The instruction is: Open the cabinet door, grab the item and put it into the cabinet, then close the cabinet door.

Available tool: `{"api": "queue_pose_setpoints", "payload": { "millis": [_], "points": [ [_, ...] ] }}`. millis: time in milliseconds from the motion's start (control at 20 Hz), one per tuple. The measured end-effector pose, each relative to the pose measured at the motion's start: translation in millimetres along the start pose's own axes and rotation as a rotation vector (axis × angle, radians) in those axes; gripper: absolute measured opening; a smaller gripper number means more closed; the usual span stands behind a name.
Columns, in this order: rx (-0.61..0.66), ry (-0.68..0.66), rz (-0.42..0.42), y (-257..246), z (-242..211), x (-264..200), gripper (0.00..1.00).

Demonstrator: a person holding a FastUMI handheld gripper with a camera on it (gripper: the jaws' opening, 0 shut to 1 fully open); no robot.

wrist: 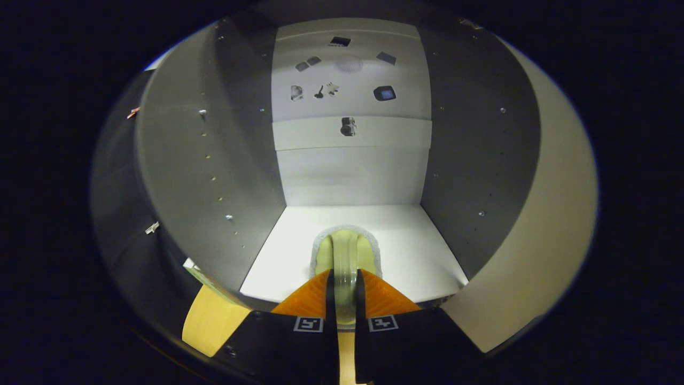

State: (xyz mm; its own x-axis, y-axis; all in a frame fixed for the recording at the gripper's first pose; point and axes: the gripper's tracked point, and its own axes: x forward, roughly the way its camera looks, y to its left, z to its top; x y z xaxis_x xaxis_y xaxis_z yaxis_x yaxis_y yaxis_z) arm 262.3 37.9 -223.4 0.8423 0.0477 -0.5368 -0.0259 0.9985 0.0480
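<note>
Gripping the pale yellow-green scrub sponge (344,256) by its raised handle, the gripper (344,291) has its jaws clamped on it at lower centre. Sponge sits on the white cabinet floor (406,251), between grey side walls (240,176).

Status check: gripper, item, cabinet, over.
Gripper shut on pale item. Item inside open cabinet, over its white floor. Nothing blocking ahead.
</note>
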Motion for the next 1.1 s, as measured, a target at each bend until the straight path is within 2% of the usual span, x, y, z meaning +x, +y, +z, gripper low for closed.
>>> {"api": "queue_pose_setpoints", "payload": {
  "millis": [300,450,650,750,1050,1100],
  "points": [
    [-0.007,0.041,-0.038,-10.0,-3.9,58.4,0.16],
    [-0.002,0.019,-0.051,-13.8,4.9,74.5,0.16],
    [0.002,0.021,-0.055,-16.0,6.9,83.5,0.21],
    [-0.009,0.041,-0.063,-17.7,1.0,85.7,0.28],
    [-0.036,0.001,-0.067,-14.0,9.6,74.4,0.99],
    [-0.030,-0.012,-0.072,-14.6,12.4,71.8,1.00]
  ]
}}
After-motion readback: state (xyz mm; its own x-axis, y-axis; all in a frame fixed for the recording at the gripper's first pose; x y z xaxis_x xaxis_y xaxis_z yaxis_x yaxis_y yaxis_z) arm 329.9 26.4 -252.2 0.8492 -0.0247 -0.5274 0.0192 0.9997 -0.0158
